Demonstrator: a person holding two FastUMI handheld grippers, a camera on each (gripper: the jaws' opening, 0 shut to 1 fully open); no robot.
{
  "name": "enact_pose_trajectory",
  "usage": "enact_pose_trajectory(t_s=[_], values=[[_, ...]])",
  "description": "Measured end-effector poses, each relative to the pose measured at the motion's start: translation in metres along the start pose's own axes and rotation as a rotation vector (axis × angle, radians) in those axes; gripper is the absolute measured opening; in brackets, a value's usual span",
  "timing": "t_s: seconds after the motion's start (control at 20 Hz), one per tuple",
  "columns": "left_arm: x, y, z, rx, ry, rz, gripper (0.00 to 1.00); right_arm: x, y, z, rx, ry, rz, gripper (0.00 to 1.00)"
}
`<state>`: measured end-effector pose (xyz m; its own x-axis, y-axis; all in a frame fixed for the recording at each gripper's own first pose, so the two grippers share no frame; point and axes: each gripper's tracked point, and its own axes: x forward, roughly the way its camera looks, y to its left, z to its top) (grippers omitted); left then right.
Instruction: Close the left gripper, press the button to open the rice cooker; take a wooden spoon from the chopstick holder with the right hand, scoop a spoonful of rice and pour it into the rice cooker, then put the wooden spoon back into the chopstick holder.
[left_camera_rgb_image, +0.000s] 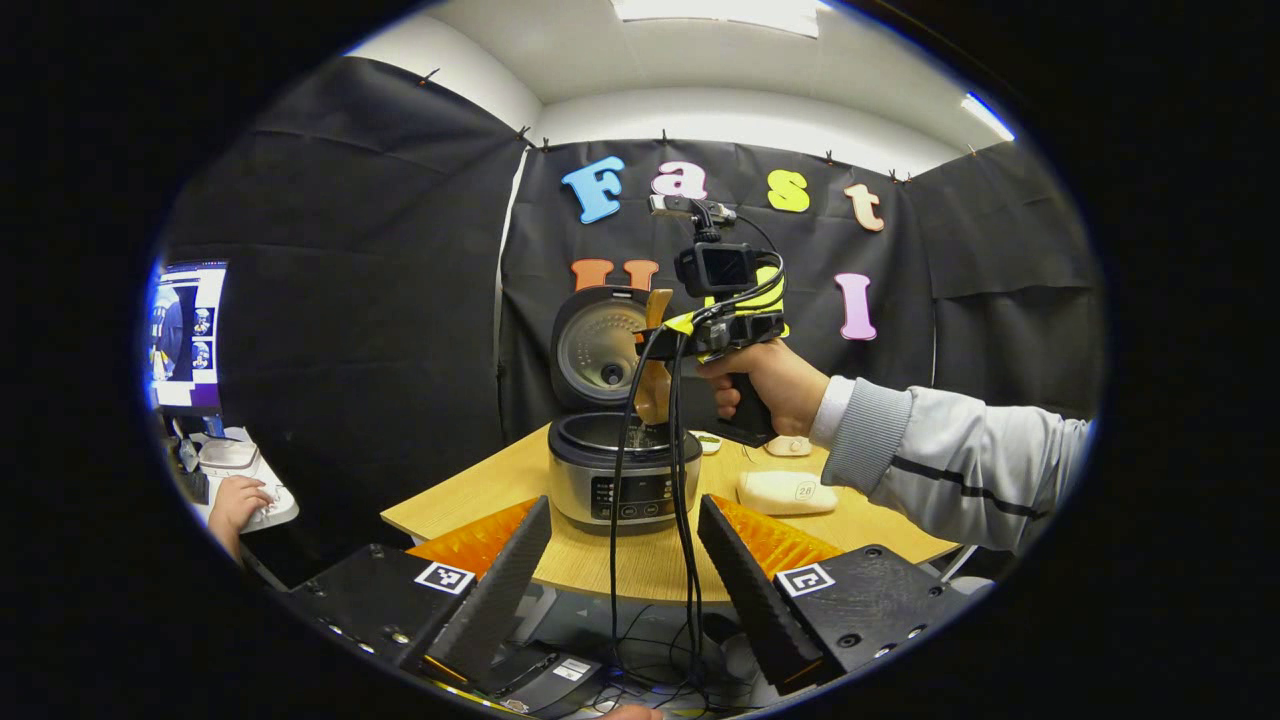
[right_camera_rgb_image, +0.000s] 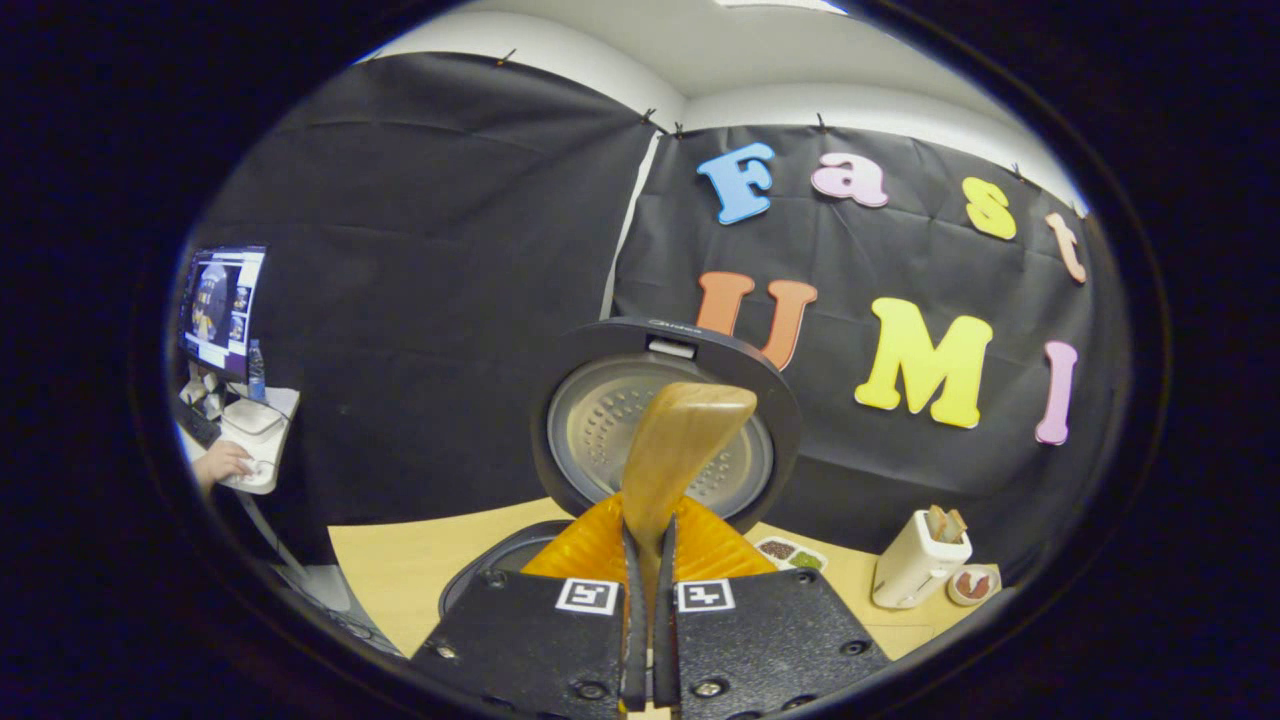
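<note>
The rice cooker (left_camera_rgb_image: 622, 482) stands on the wooden table (left_camera_rgb_image: 470, 495) with its lid (left_camera_rgb_image: 598, 345) raised. My left gripper (left_camera_rgb_image: 625, 585) hangs open in front of the table edge, short of the cooker, with nothing between its fingers. A hand holds my right gripper (left_camera_rgb_image: 700, 335) above the cooker's right side. It is shut on the wooden spoon (left_camera_rgb_image: 652, 385), which stands nearly upright with its lower end over the open pot. In the right gripper view the gripper (right_camera_rgb_image: 648, 560) clamps the spoon (right_camera_rgb_image: 680, 440) in front of the lid (right_camera_rgb_image: 665, 420). I cannot see any rice in the spoon.
A white chopstick holder (right_camera_rgb_image: 915, 565) with wooden utensils stands at the table's right, beside a small bowl (right_camera_rgb_image: 972, 583) and a divided dish (right_camera_rgb_image: 790, 552). Cables (left_camera_rgb_image: 680, 520) hang from the right gripper across the cooker's front. A monitor (left_camera_rgb_image: 185, 335) and a person's hand (left_camera_rgb_image: 235, 503) are far left.
</note>
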<state>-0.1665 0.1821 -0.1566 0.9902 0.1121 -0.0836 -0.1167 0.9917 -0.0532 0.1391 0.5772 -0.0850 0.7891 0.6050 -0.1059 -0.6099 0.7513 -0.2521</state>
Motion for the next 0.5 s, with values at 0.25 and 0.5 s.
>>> enact_pose_trajectory(t_s=[0.25,0.5], values=[[0.001,-0.001,0.0,-0.002,0.004,-0.008,0.94,-0.014,-0.03,0.007,0.034,-0.018,-0.021,0.08],[0.006,-0.007,-0.001,-0.022,0.015,-0.027,0.94,-0.044,-0.086,0.014,0.087,-0.032,-0.07,0.08]])
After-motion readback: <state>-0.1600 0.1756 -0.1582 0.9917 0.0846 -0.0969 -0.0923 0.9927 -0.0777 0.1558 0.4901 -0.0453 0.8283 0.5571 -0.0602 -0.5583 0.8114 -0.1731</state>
